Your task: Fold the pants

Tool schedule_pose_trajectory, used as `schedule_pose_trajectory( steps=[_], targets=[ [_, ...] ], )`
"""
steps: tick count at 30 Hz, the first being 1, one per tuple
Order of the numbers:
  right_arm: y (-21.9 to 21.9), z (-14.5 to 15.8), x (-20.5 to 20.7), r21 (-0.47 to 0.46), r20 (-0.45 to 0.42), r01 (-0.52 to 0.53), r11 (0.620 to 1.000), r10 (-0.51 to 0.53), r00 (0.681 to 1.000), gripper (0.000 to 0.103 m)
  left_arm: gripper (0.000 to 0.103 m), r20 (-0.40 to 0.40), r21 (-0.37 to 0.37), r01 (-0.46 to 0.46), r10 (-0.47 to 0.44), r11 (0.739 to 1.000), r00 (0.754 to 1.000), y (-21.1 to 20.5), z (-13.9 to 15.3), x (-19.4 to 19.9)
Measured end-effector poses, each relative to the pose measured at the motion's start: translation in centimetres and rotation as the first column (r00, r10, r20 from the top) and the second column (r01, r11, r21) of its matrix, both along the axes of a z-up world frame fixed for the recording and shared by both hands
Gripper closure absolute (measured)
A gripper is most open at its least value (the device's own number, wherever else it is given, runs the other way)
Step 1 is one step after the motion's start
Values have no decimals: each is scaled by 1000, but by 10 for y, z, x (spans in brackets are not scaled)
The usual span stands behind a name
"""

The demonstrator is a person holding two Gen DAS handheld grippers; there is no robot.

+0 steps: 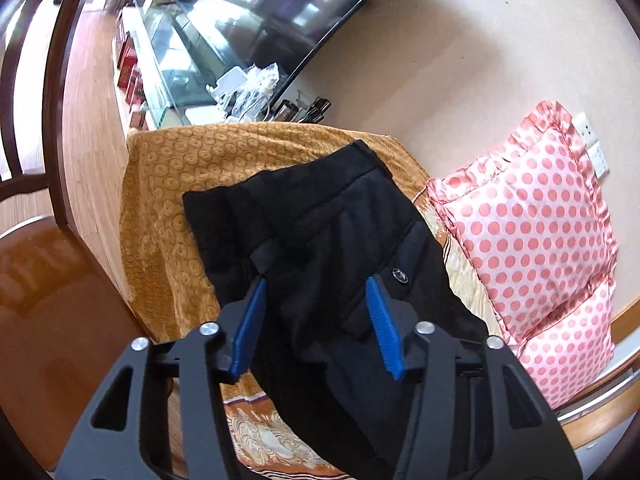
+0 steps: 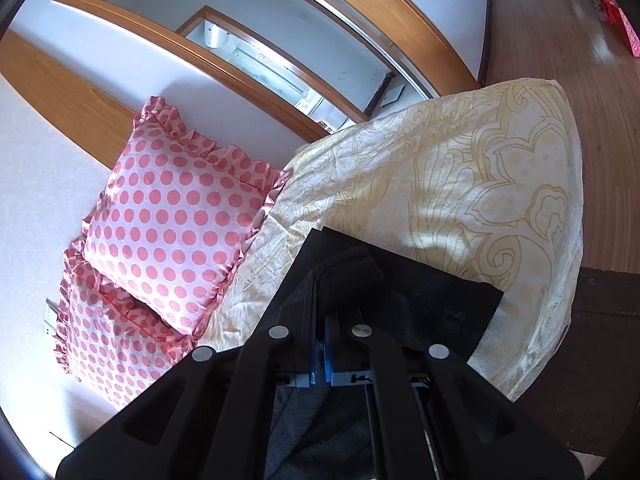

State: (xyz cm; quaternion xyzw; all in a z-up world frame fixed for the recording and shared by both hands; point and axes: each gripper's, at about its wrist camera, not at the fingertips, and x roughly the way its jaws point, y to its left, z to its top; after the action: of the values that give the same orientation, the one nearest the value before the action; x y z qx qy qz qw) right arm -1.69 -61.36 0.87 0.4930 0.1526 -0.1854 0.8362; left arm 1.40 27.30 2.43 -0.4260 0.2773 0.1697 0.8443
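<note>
Left gripper point(image 1: 316, 292): black frame with blue pads point(image 1: 248, 328), nearest the left wrist camera. Jaws stand partly apart, well short of gripping; black cloth lies under and between them, but neither pad presses on it. Nothing is held.

Right gripper point(image 2: 320, 280): same build, nearest the right wrist camera. Jaws are drawn together, the blue pads showing only as a thin strip. The fingers run forward into a raised fold of black cloth, and the fingertips are hidden in it. The cloth appears pinched between them.

Pants point(image 1: 320, 216): black, lying on the bed. In the left view, a waistband-like edge lies at the far end, a small round button or rivet point(image 1: 400, 275) sits just beside the right-hand pad, and a pocket flap lies between the jaws. In the right view, the pants point(image 2: 432, 300) show a flat, square-cornered panel spread on the pale cover, with a lifted ridge at the gripper.

Gold bedspread point(image 1: 168, 184): ring pattern, under and beyond the pants in the left view.

Cream cover point(image 2: 460, 168): gold scrollwork, beyond the pants in the right view.

Polka-dot pillows point(image 1: 532, 216): two, pink on white with frilled edges, stacked beside the pants against the wall.

Glass-topped cabinet point(image 1: 168, 52): far, beyond the bed's end.

Wooden floor point(image 2: 560, 32): far right.
</note>
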Motion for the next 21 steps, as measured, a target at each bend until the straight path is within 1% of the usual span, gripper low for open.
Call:
schedule_pose_trajectory(
  steps=[2,3,5,6,7,8,11,12,14,16,17,19,21],
  targets=[
    [0,0,1,-3,0,0,1000,0,1000,100,64,-7,0,-5,5,1000,1000,1,-1,2],
    [0,0,1,-3,-1,-1,1000,1,1000,100,67,-15,6,-1,1,1000,1000,1,-1,4],
    [0,-1,0,0,-3,0,1000,0,1000,100,88,-28,14,-13,13,1000,1000,4,-2,5],
    [0,-2,0,1,-5,-1,1000,1,1000,100,89,-24,16,-10,10,1000,1000,5,-2,6],
    [0,-2,0,1,-7,-1,1000,1,1000,100,94,-21,20,-9,10,1000,1000,6,-2,4],
    [0,-3,-1,2,-7,-1,1000,1,1000,100,96,-16,34,-9,9,999,1000,5,0,2],
    [1,-2,-1,-3,-8,-1,1000,1,1000,100,98,-1,106,-19,19,994,1000,-1,11,-11],
    [1,-2,-1,-5,-7,-2,1000,2,1000,100,98,8,119,-27,26,993,1000,-2,15,-17],
    [1,-2,-3,-10,-5,-3,1000,3,1000,100,98,27,126,-41,38,991,999,-2,18,-31],
    [2,-2,-3,-21,-12,-4,1000,3,1000,100,98,11,138,-40,39,990,999,-1,13,-36],
    [1,-3,-1,-23,-23,-6,1000,6,1000,100,97,-5,136,-39,40,990,999,1,5,-34],
    [-1,-10,2,9,-34,-7,1000,7,999,100,96,-33,108,-39,43,993,999,5,-9,-30],
    [-2,-13,-2,35,-25,-1,999,2,1000,100,95,-21,125,-43,46,991,999,3,-6,-32]
  ],
)
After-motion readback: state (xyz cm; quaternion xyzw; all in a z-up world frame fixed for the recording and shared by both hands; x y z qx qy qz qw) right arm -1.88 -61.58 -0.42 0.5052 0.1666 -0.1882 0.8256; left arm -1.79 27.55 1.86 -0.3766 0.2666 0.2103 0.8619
